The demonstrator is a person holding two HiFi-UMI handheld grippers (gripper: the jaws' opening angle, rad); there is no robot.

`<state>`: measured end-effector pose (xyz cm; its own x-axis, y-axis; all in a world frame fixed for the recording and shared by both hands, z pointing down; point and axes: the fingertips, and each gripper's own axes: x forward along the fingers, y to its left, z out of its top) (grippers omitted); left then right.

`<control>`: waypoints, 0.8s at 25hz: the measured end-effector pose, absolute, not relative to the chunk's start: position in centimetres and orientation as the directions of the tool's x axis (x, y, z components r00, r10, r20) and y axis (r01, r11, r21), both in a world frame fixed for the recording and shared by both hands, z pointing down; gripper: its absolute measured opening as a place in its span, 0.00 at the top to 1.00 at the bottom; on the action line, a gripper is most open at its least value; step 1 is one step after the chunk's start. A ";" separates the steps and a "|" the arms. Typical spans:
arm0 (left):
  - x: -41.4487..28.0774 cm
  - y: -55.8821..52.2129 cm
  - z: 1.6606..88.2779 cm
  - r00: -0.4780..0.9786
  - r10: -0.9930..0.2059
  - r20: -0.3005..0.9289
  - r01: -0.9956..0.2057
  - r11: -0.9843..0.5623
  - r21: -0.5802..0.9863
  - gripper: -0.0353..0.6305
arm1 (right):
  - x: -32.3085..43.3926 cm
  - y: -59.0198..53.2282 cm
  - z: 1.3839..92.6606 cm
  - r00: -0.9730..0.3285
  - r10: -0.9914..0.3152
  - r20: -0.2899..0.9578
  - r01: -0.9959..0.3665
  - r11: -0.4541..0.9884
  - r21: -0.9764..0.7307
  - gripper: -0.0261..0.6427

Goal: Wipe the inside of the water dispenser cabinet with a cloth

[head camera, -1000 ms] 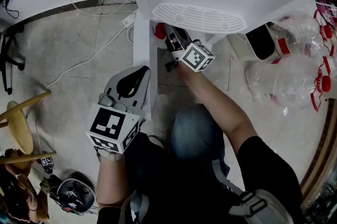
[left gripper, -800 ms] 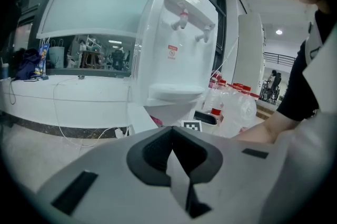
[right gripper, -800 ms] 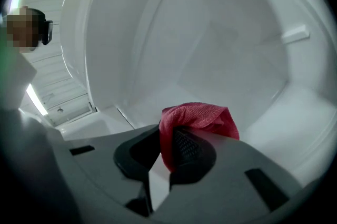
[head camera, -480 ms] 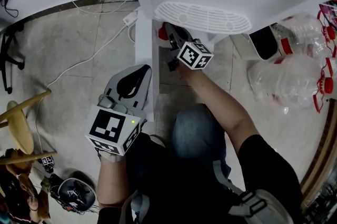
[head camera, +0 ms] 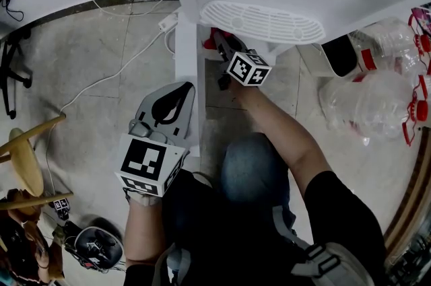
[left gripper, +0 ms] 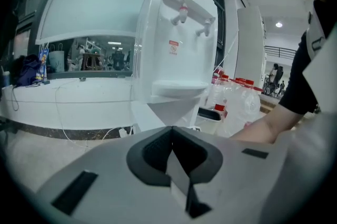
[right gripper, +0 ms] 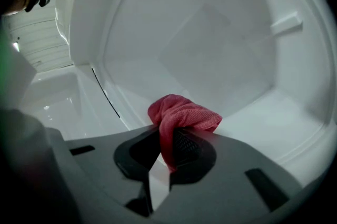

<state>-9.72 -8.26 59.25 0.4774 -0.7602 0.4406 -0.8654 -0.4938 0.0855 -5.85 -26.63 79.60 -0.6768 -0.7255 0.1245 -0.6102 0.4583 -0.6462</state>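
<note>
- Left gripper (left gripper: 171,132): jaws pressed together, nothing between them; held outside the cabinet (right gripper: 210,44).
- Right gripper (right gripper: 167,139): inside the cabinet, jaws pinching the red cloth (right gripper: 181,114); the cloth bunches beyond the jaw tips.

The right gripper (head camera: 222,48) pushed slightly deeper into the water dispenser cabinet (right gripper: 210,49), its marker cube closing on the drip tray (head camera: 259,22). The red cloth (head camera: 217,33) shifted rightward under the tray's edge. The left gripper (head camera: 176,92) sank a little.
</note>
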 end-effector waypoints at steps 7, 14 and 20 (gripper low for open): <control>-9.6 -8.2 59.4 0.483 -0.751 0.450 -0.861 -0.500 0.090 0.94 | -6.4 -26.7 83.3 -0.681 -0.696 0.226 -0.643 0.422 -0.639 0.89; -9.5 -8.1 59.5 0.489 -0.745 0.454 -0.858 -0.506 0.093 0.94 | -6.4 -26.3 87.6 -0.668 -0.649 0.365 -0.702 0.384 -0.600 0.89; -9.4 -8.1 59.5 0.487 -0.744 0.457 -0.857 -0.508 0.086 0.94 | -4.9 -26.4 90.3 -0.623 -0.632 0.461 -0.760 0.349 -0.548 0.89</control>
<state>-9.41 -8.09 59.54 0.4872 -0.7443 0.4568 -0.8570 -0.5081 0.0862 -4.94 -26.44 90.30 -0.6228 -0.6319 0.4613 -0.7602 0.3494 -0.5477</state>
